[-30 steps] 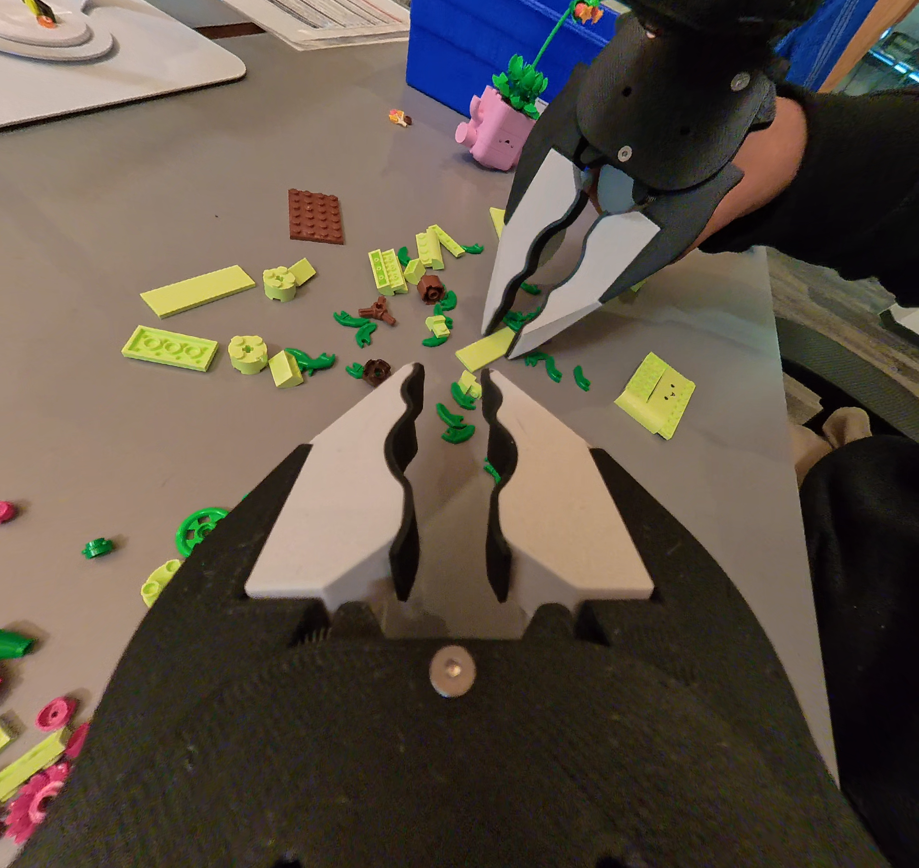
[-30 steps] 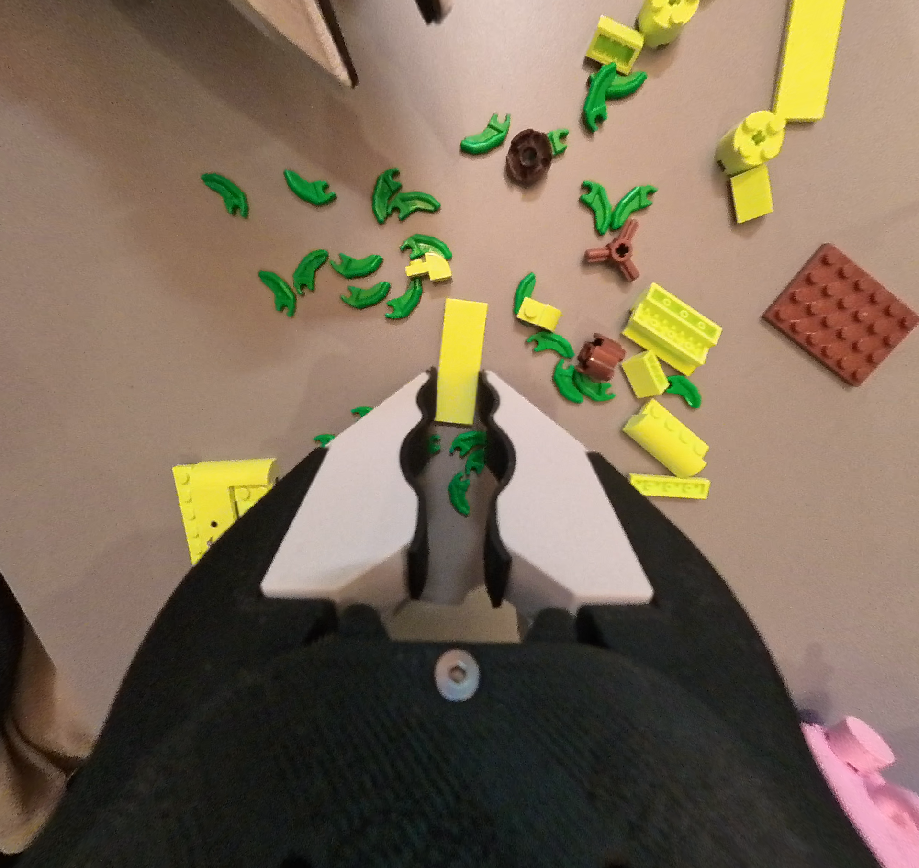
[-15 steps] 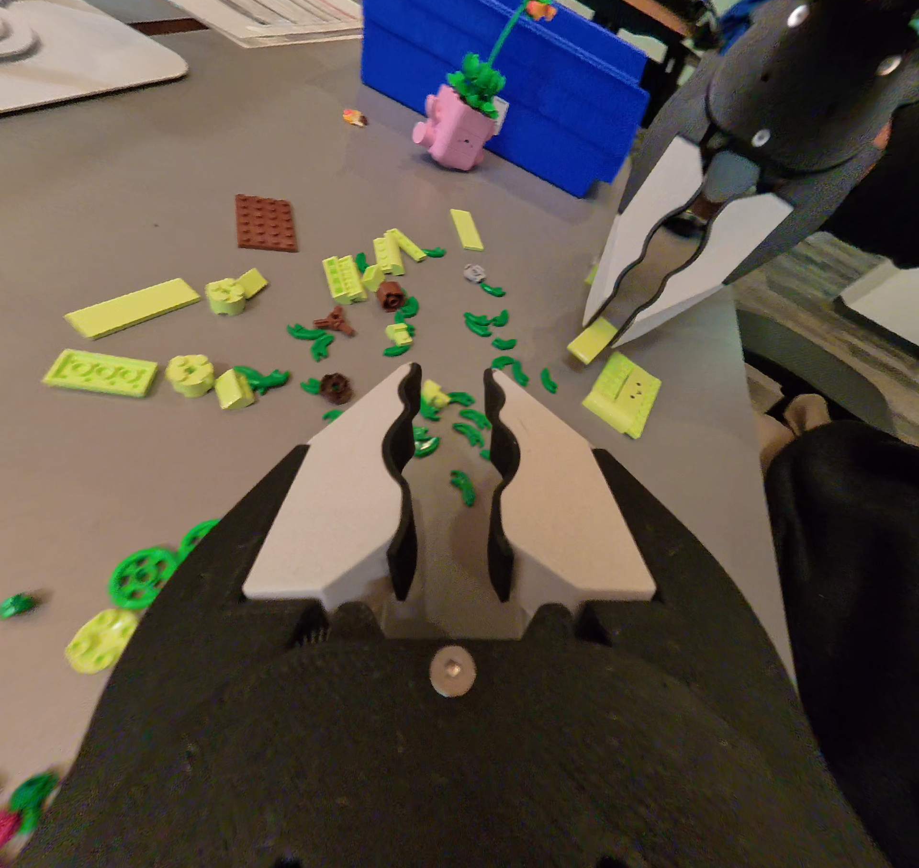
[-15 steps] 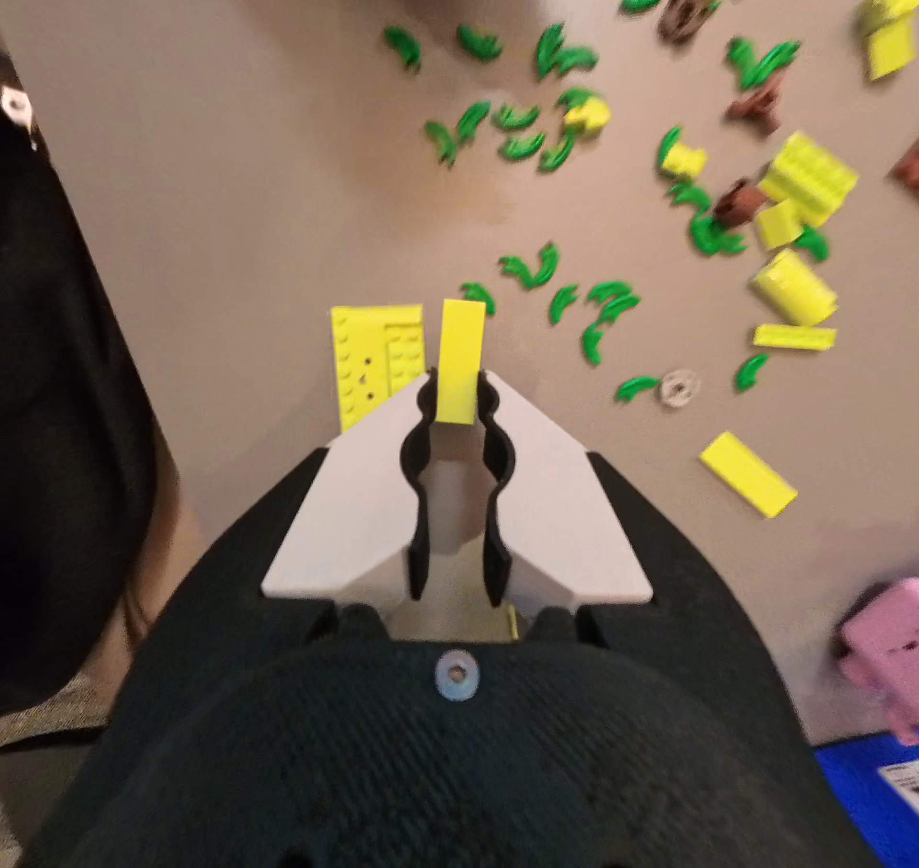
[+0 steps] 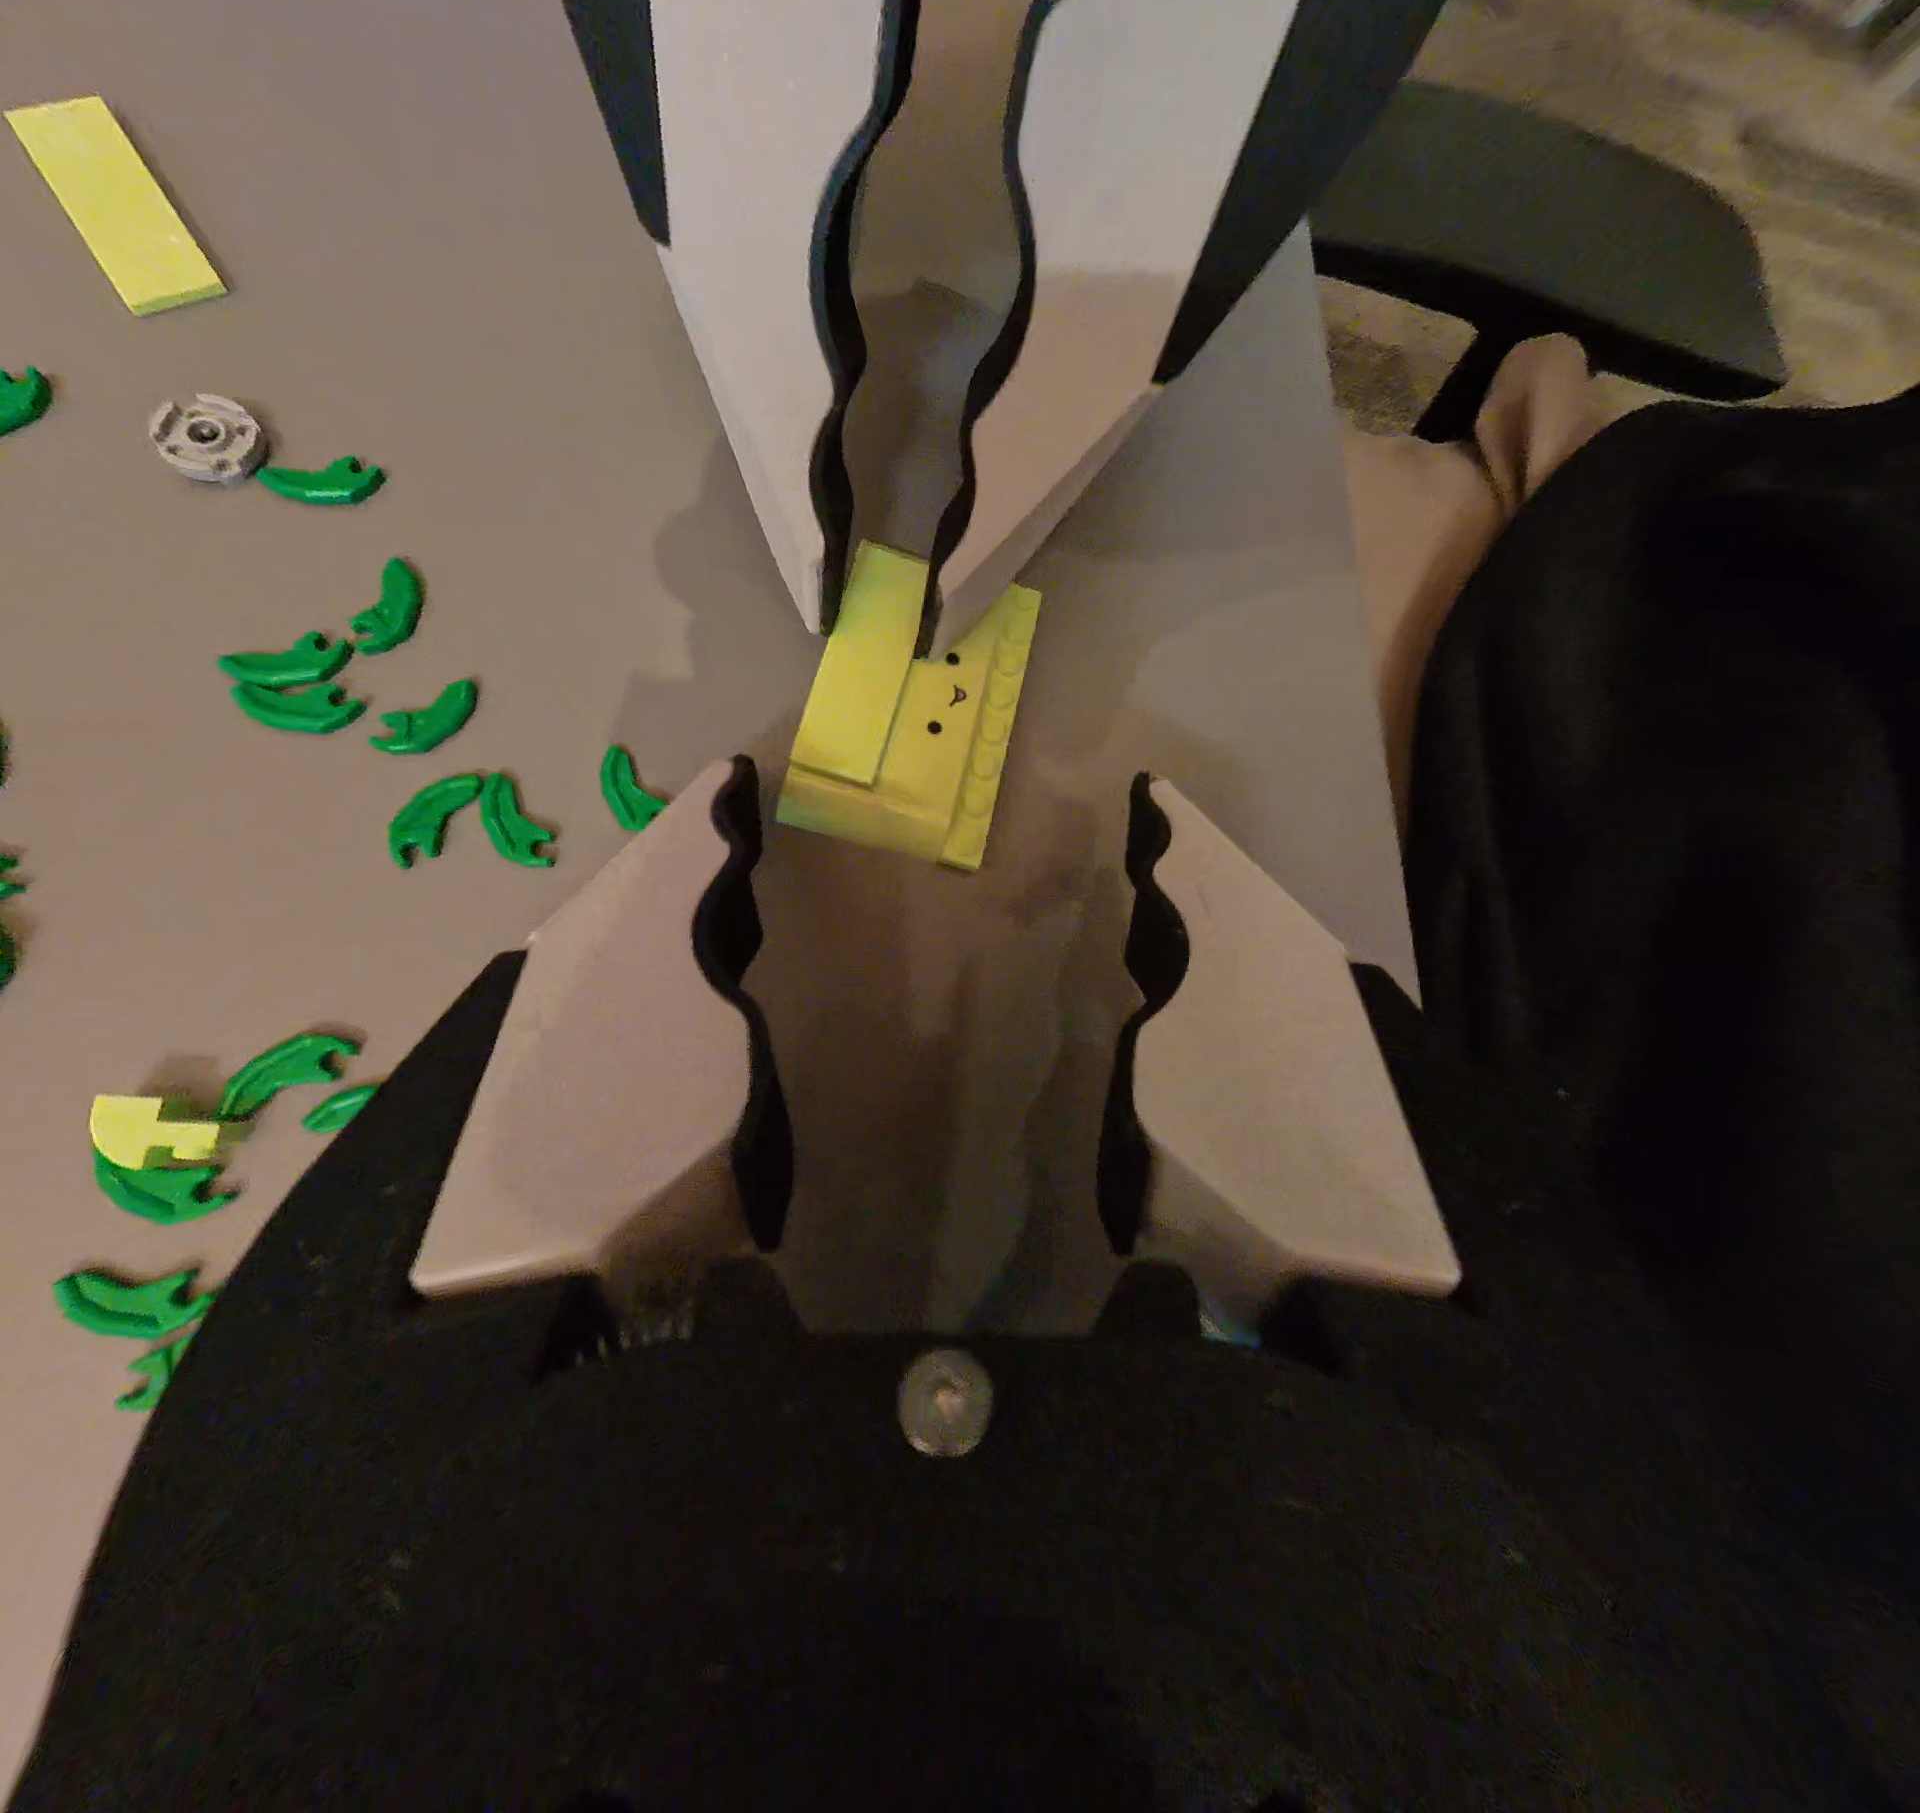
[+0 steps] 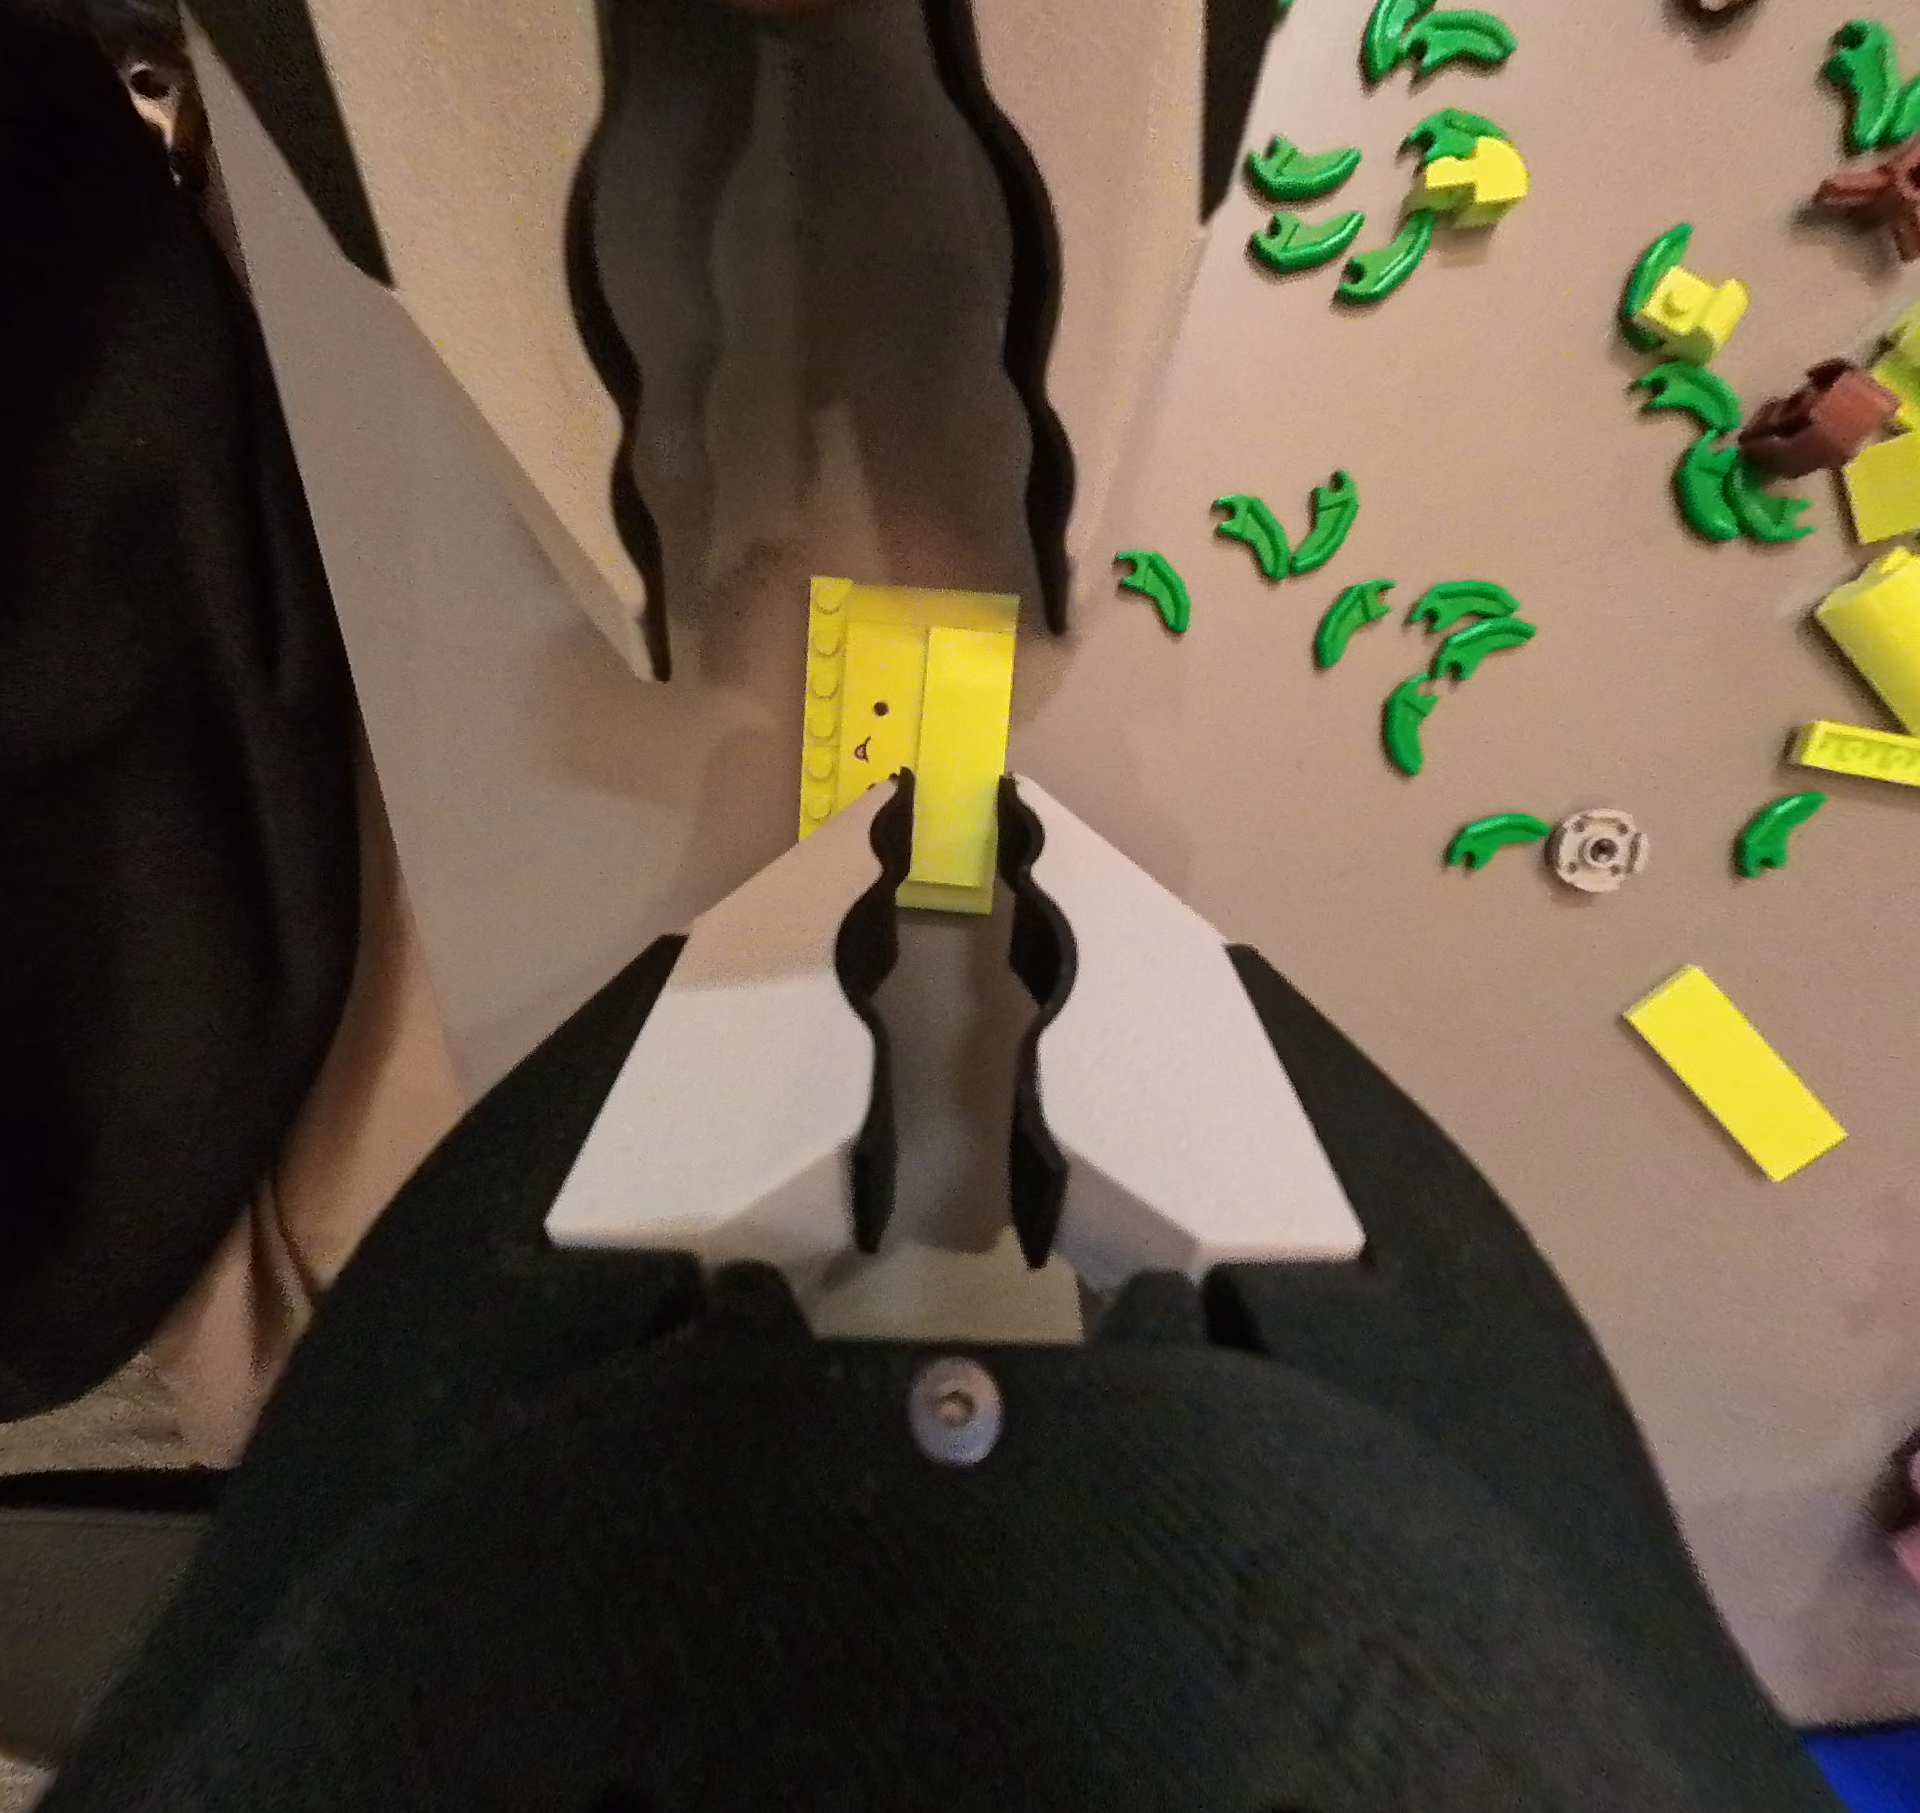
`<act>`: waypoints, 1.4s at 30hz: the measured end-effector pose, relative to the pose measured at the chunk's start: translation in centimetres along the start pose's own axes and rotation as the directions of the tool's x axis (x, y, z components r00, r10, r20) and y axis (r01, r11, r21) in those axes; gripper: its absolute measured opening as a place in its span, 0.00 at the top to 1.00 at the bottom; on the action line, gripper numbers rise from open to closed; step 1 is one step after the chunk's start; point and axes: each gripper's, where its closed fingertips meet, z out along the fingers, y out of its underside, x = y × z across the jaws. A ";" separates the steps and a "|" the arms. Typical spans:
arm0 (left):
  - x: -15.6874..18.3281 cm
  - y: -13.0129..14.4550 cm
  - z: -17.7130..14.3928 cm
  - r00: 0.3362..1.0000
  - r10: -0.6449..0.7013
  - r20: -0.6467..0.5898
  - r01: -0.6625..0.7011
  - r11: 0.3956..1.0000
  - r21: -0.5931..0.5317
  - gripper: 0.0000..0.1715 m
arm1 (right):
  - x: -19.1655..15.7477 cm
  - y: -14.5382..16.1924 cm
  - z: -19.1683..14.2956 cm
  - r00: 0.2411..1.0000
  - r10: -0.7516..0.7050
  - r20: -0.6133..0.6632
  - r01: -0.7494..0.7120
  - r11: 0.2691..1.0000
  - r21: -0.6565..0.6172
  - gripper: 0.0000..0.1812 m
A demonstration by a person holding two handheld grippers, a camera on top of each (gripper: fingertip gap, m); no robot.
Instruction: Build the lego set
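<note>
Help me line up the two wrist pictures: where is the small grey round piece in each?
Left wrist view: grey round piece at the far left, upper part, a green leaf touching its lower right.
Right wrist view: grey round piece at the right, mid-height, a green leaf just left of it.
Shared landmark: the loose flat yellow tile nearby.

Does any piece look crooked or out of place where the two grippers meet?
Nothing stands out. The yellow tile, held by the right gripper, lies parallel to the edges of the yellow plate with a face.
</note>
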 end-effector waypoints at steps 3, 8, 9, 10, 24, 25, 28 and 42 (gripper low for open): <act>-0.6 -0.2 0.0 0.999 0.009 0.034 -0.009 1.000 0.014 0.61 | -0.1 0.0 0.0 1.000 -0.031 0.002 0.031 0.999 -0.011 0.91; -1.2 0.2 -0.2 0.998 0.028 0.059 -0.028 1.000 0.009 0.68 | -0.4 -0.2 -0.5 1.000 0.012 0.018 -0.012 1.000 0.022 0.85; -1.1 0.2 -0.2 0.998 0.028 0.057 -0.028 1.000 0.007 0.68 | -0.5 -0.5 -0.7 0.999 0.026 0.024 -0.027 0.999 0.044 0.86; -1.1 0.3 -0.1 0.998 0.028 0.052 -0.029 1.000 0.006 0.68 | -0.5 -0.8 -0.8 0.999 0.043 0.024 -0.044 0.997 0.066 0.87; -1.2 0.7 0.4 0.995 0.065 0.082 -0.062 0.997 -0.039 0.73 | -0.2 -0.9 0.3 0.997 0.070 0.019 -0.070 0.997 0.031 0.91; -1.2 0.7 0.4 0.995 0.065 0.082 -0.062 0.997 -0.039 0.73 | -0.3 -0.9 0.3 0.998 0.064 0.018 -0.065 0.997 0.028 0.91; -1.2 0.7 0.4 0.995 0.063 0.080 -0.060 0.997 -0.038 0.74 | -0.4 -1.0 0.1 0.998 0.055 0.008 -0.055 0.998 0.018 0.91; -1.2 0.7 0.4 0.995 0.063 0.080 -0.060 0.997 -0.039 0.74 | 0.5 -1.1 0.4 0.995 0.098 -0.019 -0.097 0.995 0.030 1.00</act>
